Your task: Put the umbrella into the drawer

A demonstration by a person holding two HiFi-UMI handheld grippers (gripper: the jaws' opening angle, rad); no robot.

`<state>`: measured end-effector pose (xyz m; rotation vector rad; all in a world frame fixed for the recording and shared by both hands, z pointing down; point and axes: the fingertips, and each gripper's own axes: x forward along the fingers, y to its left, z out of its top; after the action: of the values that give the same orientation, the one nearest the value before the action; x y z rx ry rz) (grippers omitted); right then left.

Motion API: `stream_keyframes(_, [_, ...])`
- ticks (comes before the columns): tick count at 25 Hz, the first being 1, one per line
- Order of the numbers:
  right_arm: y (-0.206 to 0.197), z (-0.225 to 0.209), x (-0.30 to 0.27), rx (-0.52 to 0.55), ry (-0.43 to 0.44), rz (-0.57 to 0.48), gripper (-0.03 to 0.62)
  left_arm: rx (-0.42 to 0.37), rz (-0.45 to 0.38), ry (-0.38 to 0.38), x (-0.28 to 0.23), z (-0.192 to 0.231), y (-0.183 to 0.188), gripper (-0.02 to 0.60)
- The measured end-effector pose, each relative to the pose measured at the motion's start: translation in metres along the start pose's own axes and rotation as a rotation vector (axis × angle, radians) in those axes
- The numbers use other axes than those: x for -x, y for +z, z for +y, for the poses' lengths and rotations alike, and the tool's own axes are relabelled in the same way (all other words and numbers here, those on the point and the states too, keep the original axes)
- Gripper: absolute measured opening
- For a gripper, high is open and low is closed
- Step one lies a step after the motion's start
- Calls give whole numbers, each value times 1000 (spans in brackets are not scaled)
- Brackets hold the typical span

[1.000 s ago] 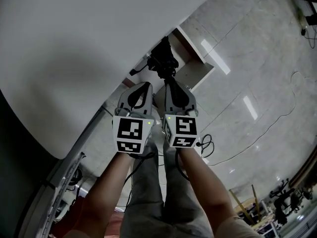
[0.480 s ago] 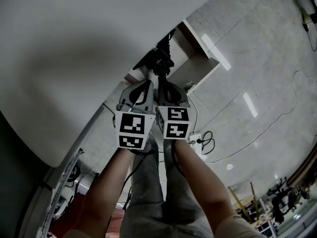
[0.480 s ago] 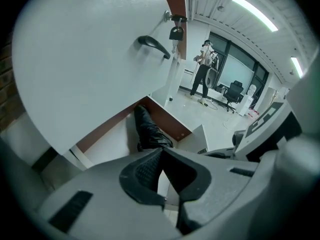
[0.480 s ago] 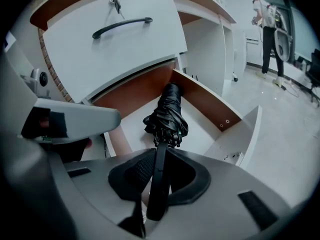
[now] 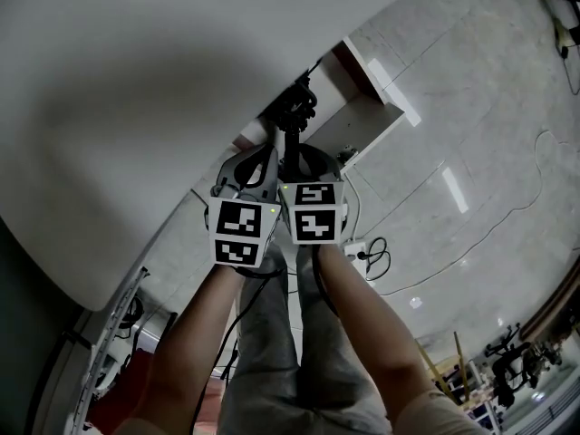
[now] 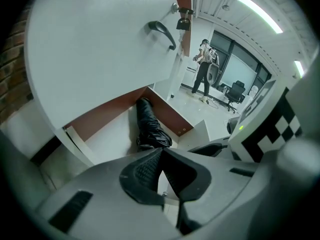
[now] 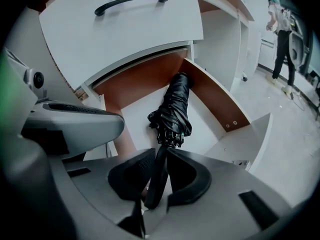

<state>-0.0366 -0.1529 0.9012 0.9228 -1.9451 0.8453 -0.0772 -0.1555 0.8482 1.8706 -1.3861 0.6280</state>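
Note:
A folded black umbrella (image 7: 173,106) lies pointing into the open drawer (image 7: 216,100), which has brown side walls and a white floor. My right gripper (image 7: 159,165) is shut on the umbrella's thin black handle end, just outside the drawer's front. Right beside it, my left gripper (image 6: 161,153) has its jaws pressed together with nothing seen between them; the umbrella (image 6: 149,126) lies just beyond them in the drawer (image 6: 107,134). From the head view both grippers (image 5: 263,152) (image 5: 295,157) sit side by side under the white desk edge, with the umbrella (image 5: 294,114) reaching into the drawer (image 5: 367,120).
A white drawer front with a black handle (image 7: 131,1) hangs right above the open drawer. The white desk top (image 5: 136,89) overhangs on the left. A power strip and cables (image 5: 364,254) lie on the tiled floor. A person (image 6: 202,71) stands far off.
Both grippers have moved forward toward the drawer, close together, and the umbrella has gone further in. The right gripper's marker cube has turned to face the head camera.

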Motion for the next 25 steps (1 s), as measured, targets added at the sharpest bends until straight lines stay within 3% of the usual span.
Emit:
stream_keyframes(13, [5, -7, 14, -5, 18, -29, 75, 40, 24, -16, 6, 4, -6, 8])
stream_keyframes(25, [67, -7, 100, -6, -19, -169, 20, 14, -56, 2, 74, -12, 58, 8])
